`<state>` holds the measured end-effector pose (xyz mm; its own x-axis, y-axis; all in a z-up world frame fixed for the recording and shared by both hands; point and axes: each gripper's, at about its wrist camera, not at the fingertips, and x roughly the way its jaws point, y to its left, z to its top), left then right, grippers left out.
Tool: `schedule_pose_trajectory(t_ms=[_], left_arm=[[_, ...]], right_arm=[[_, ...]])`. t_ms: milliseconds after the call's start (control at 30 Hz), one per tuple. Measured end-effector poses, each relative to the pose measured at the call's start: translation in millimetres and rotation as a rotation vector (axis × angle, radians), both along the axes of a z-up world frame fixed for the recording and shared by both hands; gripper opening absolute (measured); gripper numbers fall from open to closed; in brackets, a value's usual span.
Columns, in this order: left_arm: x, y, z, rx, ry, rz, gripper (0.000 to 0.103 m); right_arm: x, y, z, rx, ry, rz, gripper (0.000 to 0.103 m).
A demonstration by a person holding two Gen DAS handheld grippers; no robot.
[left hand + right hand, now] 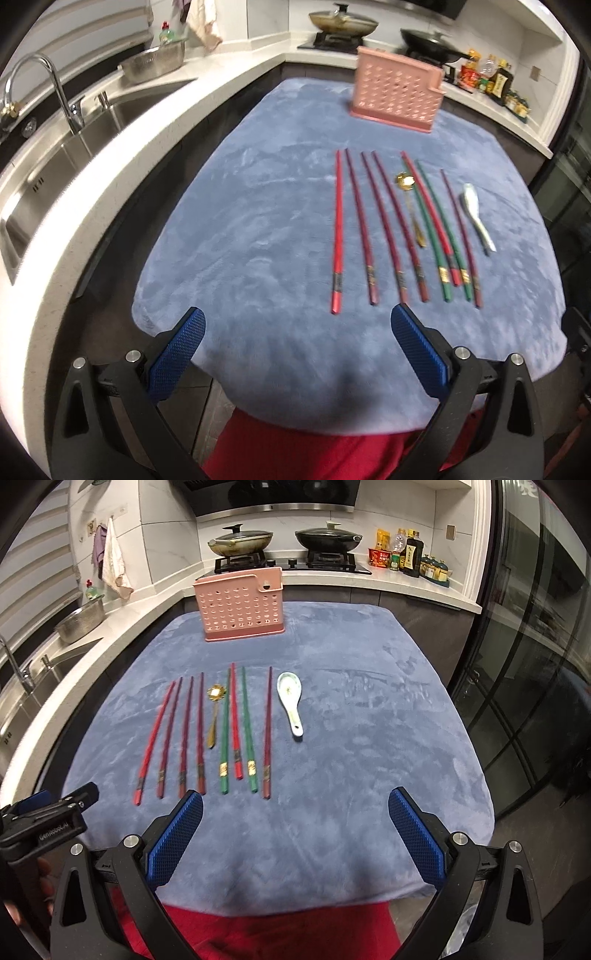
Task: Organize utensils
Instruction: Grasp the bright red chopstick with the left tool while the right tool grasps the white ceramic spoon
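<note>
We stand at a table covered in a blue cloth [369, 738], holding a gripper in each hand. The left gripper [297, 334] and the right gripper [295, 818] both hover over the near edge of the cloth, jaws spread wide, holding nothing.

The utensils lie in a row mid-table, long axes pointing away from us. From left to right: a red chopstick [153, 738], three dark maroon ones, a small gold spoon [213, 716], two green chopsticks with a red one [235, 720] between them, a last maroon chopstick [267, 731], and a white ceramic spoon [290, 701] at the far right. The green and red three crowd together at their far tips; in the left view the red one seems to cross a green one. The rest lie apart.

A pink holder [240, 605] with perforated walls stands upright at the far end of the cloth, well beyond the row. Which slot suits what we cannot tell from here.

Nothing has been picked up yet, so the step in hand is, we judge, a first pick. To do it well, we would begin with an outer piece, the ceramic spoon for the right gripper or the red chopstick for the left, coming down with the jaws straddling its width. The thick near ends of the chopsticks offer the surest bite. The soft cloth lets the fingers press in under a thin stick.
</note>
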<state>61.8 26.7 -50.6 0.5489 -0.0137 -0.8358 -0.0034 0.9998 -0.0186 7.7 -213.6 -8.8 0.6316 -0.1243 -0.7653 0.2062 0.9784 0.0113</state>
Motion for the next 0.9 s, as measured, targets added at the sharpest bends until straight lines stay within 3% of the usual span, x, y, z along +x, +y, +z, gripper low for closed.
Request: schedule_pose_trajectory(t_ms=[267,500,633,733,800,900], left_arm=[[39,-7,-45,0.021,0.069,-0.032,0.092],[56,-8,-69,-0.049,0.142,-0.067,0.064],[55,-10,-72,-0.027,0.13,-0.076,0.056],[53,-6,-68,-0.041,0.122,-0.064,0.034],[55,-3,-67,-0.054,0.123,-0.064,0.01],[56,-3,-66,-0.074,0.131,-0.07,0.01]], right_arm=[[43,-16,-28,0.053,0.063,-0.016,0.096],[71,-18,-43,0.055,0.089,-0.008,0.096],[84,-19,-50,0.066,0.097,0.006,0.088],[95,-20,-54,0.06,0.1,0.012,0.082],[104,-23,-56,0.067,0.099,0.015,0.076],[117,-30,-59,0.089,0.094,0.014,0.068]])
